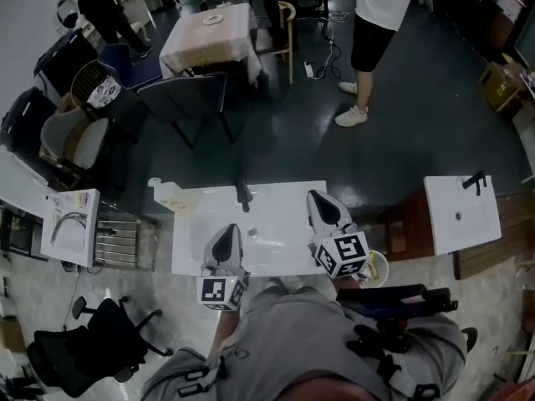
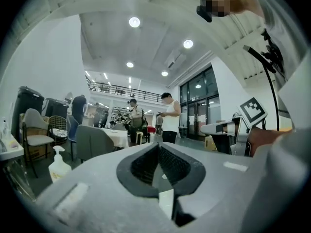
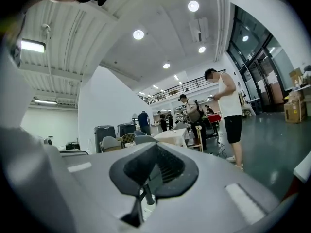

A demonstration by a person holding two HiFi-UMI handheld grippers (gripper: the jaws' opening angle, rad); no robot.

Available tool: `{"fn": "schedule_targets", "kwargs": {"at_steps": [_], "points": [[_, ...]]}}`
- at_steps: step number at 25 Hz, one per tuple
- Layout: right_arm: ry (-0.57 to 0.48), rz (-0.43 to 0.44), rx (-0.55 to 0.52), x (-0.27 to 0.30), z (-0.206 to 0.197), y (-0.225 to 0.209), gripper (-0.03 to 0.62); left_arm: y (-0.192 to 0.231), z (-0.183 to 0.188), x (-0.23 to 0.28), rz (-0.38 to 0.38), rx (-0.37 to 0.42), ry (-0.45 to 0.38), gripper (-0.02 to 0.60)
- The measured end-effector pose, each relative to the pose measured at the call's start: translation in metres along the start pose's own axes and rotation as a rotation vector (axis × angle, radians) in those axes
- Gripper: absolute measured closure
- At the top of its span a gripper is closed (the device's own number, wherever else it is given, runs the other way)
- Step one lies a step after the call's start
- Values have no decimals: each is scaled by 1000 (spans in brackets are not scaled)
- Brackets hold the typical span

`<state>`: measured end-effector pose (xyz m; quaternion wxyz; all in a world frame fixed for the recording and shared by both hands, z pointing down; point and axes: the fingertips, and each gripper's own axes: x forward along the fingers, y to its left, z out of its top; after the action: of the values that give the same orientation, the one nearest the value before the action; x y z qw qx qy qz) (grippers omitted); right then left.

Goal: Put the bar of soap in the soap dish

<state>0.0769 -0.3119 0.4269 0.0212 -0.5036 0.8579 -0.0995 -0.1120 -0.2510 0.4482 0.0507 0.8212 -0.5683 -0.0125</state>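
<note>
A white washbasin (image 1: pixel 276 249) with a black tap (image 1: pixel 243 195) stands right in front of me in the head view. Both grippers hover level over it. My left gripper (image 1: pixel 227 230) is above the basin's near left part, its jaws together and nothing in them. My right gripper (image 1: pixel 316 197) reaches over the right side, also shut and empty. In the left gripper view the left gripper (image 2: pixel 158 147) points out into the room, as does the right gripper (image 3: pixel 156 147) in its own view. I cannot make out a bar of soap or a soap dish in any view.
A white pump bottle (image 1: pixel 165 192) stands at the basin's far left corner, also in the left gripper view (image 2: pixel 59 165). A pale round object (image 1: pixel 377 267) sits by the right gripper's marker cube. A second basin (image 1: pixel 461 214) is to the right. Chairs, a covered table (image 1: pixel 209 36) and a standing person (image 1: pixel 376 32) fill the room beyond.
</note>
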Motion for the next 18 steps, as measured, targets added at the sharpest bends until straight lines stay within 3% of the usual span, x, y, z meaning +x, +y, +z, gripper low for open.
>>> {"fn": "schedule_targets", "kwargs": {"at_steps": [6, 11, 18], "points": [[-129, -105, -34, -22, 39, -21, 592, -19, 57, 35, -118, -6, -122, 581], [-174, -205, -96, -49, 54, -21, 595, -35, 67, 42, -221, 20, -160, 581], [-174, -188, -119, -48, 58, -12, 595, -31, 64, 39, -203, -19, -162, 581]]}}
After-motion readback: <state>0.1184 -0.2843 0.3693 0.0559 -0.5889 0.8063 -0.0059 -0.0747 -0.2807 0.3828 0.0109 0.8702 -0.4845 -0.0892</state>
